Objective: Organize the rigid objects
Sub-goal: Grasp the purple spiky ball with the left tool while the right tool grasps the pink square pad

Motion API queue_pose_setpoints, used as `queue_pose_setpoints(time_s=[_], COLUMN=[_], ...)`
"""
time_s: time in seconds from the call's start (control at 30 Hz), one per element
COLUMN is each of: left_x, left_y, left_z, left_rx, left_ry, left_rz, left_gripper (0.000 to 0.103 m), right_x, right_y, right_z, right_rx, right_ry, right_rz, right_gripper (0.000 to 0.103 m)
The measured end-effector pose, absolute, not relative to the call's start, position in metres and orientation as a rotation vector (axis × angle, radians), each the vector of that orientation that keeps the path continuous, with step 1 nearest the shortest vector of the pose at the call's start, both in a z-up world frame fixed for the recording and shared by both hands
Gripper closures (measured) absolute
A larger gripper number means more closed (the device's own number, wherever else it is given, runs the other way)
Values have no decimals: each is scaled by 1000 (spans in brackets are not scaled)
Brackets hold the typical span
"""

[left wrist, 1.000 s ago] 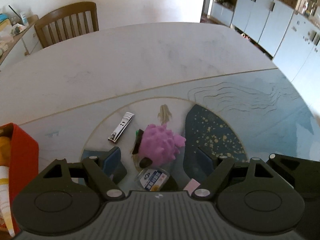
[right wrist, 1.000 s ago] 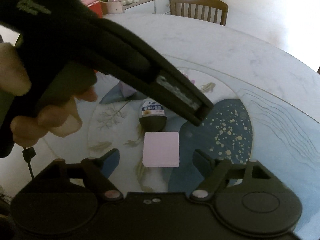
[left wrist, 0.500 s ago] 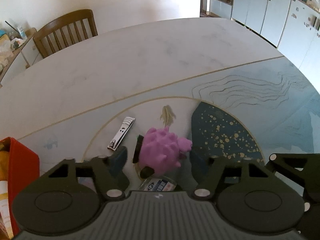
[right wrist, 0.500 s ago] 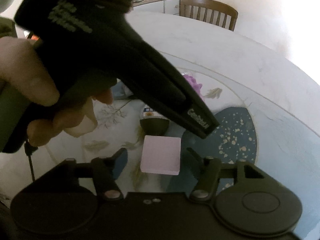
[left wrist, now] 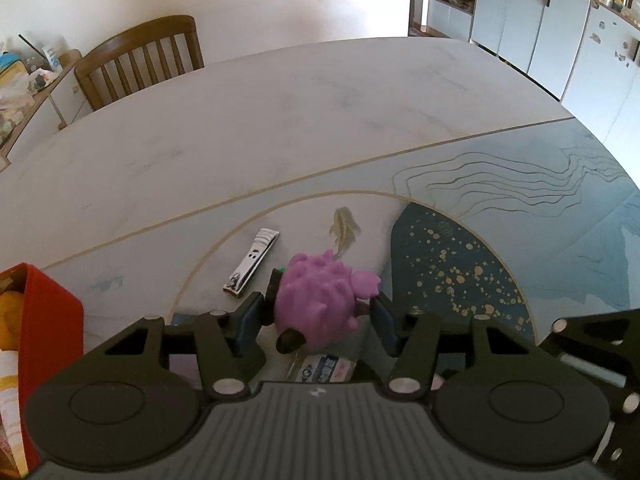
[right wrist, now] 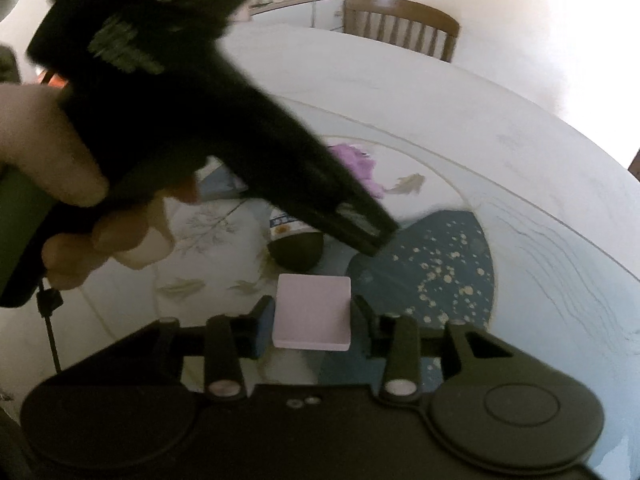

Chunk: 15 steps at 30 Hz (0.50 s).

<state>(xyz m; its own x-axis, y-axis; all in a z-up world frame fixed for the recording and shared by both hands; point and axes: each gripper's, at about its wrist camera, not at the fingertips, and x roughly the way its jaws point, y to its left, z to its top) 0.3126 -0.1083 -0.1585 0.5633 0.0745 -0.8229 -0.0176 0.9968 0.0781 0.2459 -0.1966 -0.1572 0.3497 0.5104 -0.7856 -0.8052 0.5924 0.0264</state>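
We note the left gripper (left wrist: 316, 322) closing its jaws around the spiky purple toy (left wrist: 320, 300) on the table (left wrist: 280, 120), pads near its sides with contact unclear, while the right gripper (right wrist: 312, 322) closes on the pink square block (right wrist: 312, 322), pads just beside its edges.

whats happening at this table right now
A person holds a claw in each hand over a patterned table. The left claw is closing around a spiky purple toy, with a nail clipper lying just beside it. The right claw is closing on a pink square block; both things are still on the table. A small labelled bottle lies between them, and a red box sits at the left edge.
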Motion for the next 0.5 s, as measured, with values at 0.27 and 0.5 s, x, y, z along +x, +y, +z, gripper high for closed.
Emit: queue_pose_setpoints(time_s=[0.27,0.5], left_x=[300,289], left_y=[-97,-88], left_z=[-150,-139], left_rx=[27,2], left_ry=[937,918], left_rz=[85,102], left_gripper=[46,47], right_x=[254,256], right_y=[-217,-229], right_z=[-146,-130], right_rx=[-292,-211], right_ry=[892,905], right_rz=[800,762], right_gripper=[63,62])
